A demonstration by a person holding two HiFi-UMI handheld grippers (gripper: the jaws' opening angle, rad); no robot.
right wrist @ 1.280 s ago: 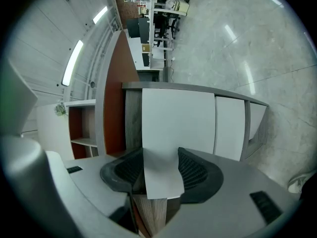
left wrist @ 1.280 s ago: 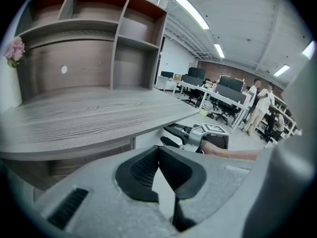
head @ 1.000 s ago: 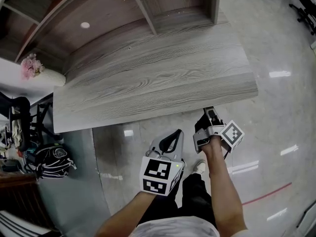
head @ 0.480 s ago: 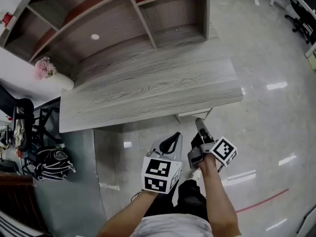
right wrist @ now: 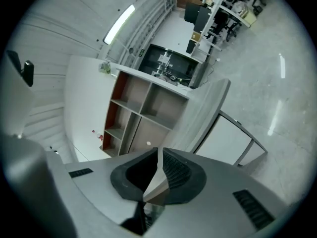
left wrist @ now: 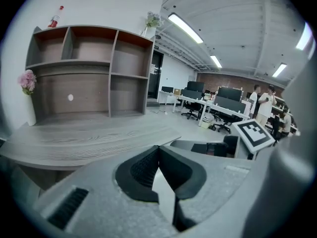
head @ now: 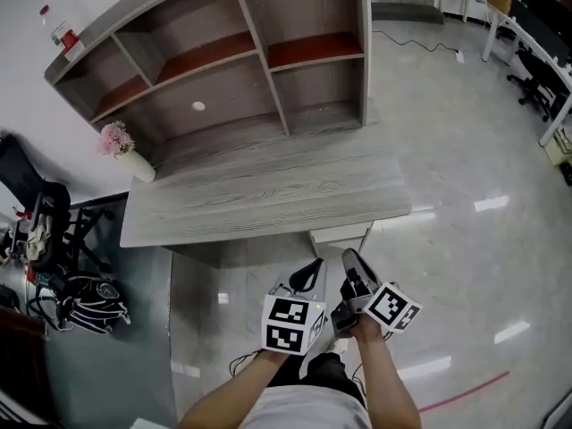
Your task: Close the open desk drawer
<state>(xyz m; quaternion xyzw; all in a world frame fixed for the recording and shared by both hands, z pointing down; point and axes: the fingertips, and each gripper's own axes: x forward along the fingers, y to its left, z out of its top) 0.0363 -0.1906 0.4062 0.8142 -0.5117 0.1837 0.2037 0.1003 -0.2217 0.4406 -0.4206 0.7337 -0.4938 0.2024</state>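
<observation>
The grey wood-grain desk (head: pixel 268 195) fills the middle of the head view. Under its front edge, right of centre, the pale drawer front (head: pixel 340 236) shows; how far out it stands I cannot tell. Both grippers hang in front of the desk, clear of it. My left gripper (head: pixel 315 264) is shut, its fingertips meeting with nothing between them (left wrist: pixel 158 148). My right gripper (head: pixel 347 256) sits just right of it, a little short of the drawer front; its jaws have just been closing and now meet on nothing (right wrist: pixel 158 155).
A shelf unit (head: pixel 223 61) stands on the desk's back, with a vase of pink flowers (head: pixel 121 146) at its left end. A chair and a black bag (head: pixel 80 293) stand left of the desk. Glossy floor spreads to the right, with office desks (head: pixel 527 25) far off.
Both grippers have risen and drawn back from the desk's front edge. The right gripper has rolled and its jaws have closed. The head view now takes in the whole shelf.
</observation>
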